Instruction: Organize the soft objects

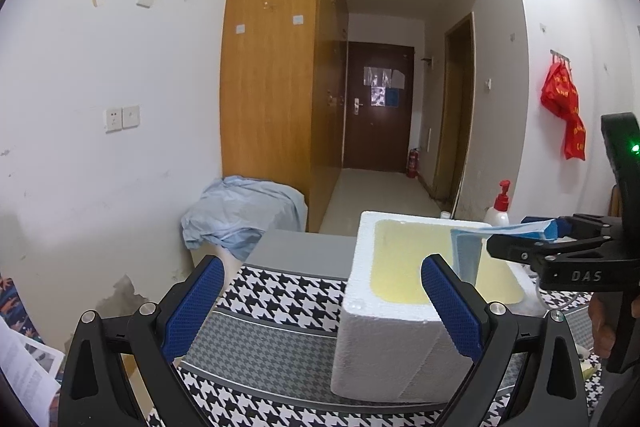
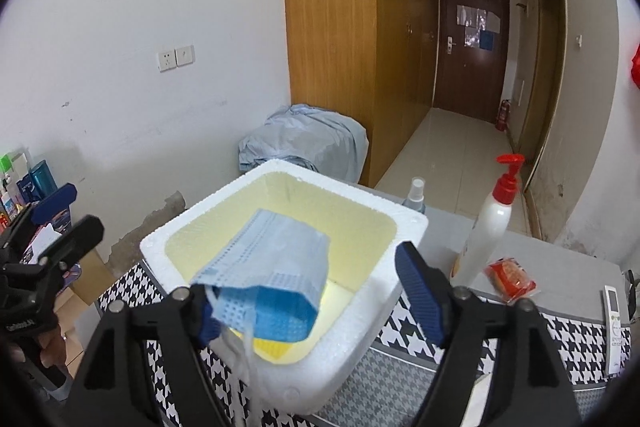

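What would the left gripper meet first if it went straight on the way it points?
Probably the white foam box: the open left gripper faces its near left corner. Depth is unclear; a slightly higher line would pass over the rim.

Legible text, left wrist view: raised letters "DAS" on the black body of the right gripper [image 1: 560, 247], which enters from the right edge above the foam box [image 1: 360, 255].

The red bag [image 1: 562, 107] on the wall hook carries yellow print; characters too small to read.

Right wrist view: white lettering on the black body of the left gripper [image 2: 52, 247] at the left edge; blurred, not readable.

The remote control [image 2: 614, 327] on the desk [image 2: 560, 267] and the pump bottle [image 2: 486, 231] show label marks, not readable.

Papers on the far door [image 2: 472, 39]: no text resolvable.
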`<state>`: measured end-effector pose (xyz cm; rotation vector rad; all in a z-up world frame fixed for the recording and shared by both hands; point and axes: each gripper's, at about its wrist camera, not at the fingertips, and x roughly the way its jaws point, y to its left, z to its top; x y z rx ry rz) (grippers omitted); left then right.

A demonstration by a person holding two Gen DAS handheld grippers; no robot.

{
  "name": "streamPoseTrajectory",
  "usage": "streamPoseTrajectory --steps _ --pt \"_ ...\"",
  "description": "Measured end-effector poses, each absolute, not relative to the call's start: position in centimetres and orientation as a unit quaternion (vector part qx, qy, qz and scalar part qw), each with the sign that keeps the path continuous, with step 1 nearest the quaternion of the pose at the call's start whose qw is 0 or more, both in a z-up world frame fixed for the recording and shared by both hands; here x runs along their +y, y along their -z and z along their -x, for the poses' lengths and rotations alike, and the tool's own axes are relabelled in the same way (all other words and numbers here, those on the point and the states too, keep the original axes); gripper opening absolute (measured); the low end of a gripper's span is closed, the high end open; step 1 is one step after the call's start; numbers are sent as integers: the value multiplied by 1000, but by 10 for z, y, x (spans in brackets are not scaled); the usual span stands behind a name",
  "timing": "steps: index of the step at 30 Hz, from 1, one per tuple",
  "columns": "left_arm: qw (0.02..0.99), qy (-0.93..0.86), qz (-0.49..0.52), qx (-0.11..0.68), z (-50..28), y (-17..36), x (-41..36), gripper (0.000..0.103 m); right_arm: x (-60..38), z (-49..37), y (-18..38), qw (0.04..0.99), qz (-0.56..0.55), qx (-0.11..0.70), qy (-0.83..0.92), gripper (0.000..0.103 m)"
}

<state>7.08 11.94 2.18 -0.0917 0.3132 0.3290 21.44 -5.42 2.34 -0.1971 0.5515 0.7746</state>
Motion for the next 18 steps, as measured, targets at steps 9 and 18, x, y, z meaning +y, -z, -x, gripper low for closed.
streamPoseTrajectory --steps 9,18 --pt "975 -153 36 155 -70 -25 104 99 -69 -201 -28 878 101 261 -388 93" --pt "976 -147 33 160 -70 -24 97 99 -79 -199 -21 877 109 264 -385 93"
